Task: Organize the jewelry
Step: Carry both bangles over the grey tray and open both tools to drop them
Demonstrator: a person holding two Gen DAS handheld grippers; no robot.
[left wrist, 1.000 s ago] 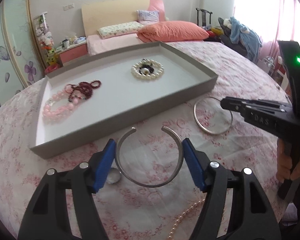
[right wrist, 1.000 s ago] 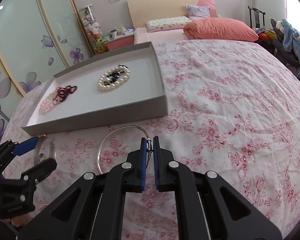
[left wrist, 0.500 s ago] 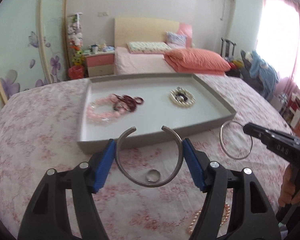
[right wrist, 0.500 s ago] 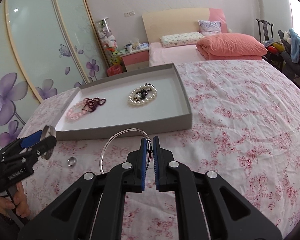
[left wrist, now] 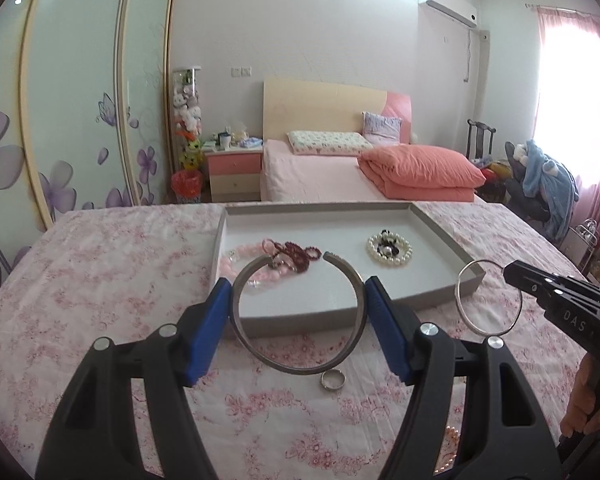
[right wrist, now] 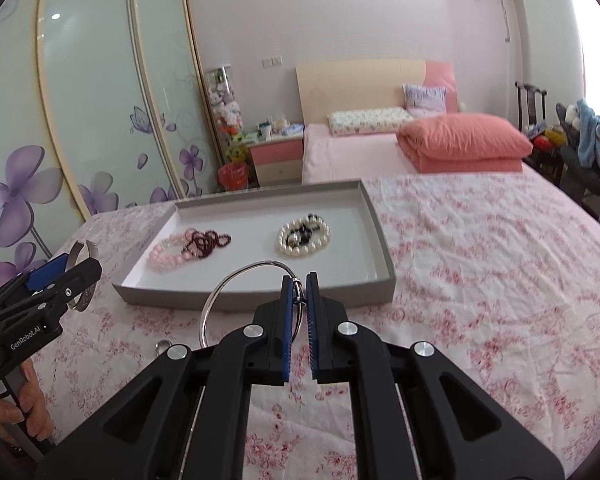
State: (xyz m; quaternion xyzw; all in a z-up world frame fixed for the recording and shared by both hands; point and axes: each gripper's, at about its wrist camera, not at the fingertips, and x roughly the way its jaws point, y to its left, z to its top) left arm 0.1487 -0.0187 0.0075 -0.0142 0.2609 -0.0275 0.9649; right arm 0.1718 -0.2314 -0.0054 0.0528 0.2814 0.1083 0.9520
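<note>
The left gripper has its blue fingers clamped on the two sides of an open silver cuff bangle, held clear above the bed with its gap facing the tray. Below the cuff a small silver ring lies on the pink floral bedspread, and what looks like a strand of pearls shows at the lower right, mostly hidden by the gripper. The right gripper has its fingers pressed together on a thin silver hoop bangle, also lifted off the bed. Just beyond both, the shallow grey tray rests on the bedspread; inside it a pink bead bracelet and a dark red bead string lie touching at the left, with a pearl bracelet well apart to the right.
</note>
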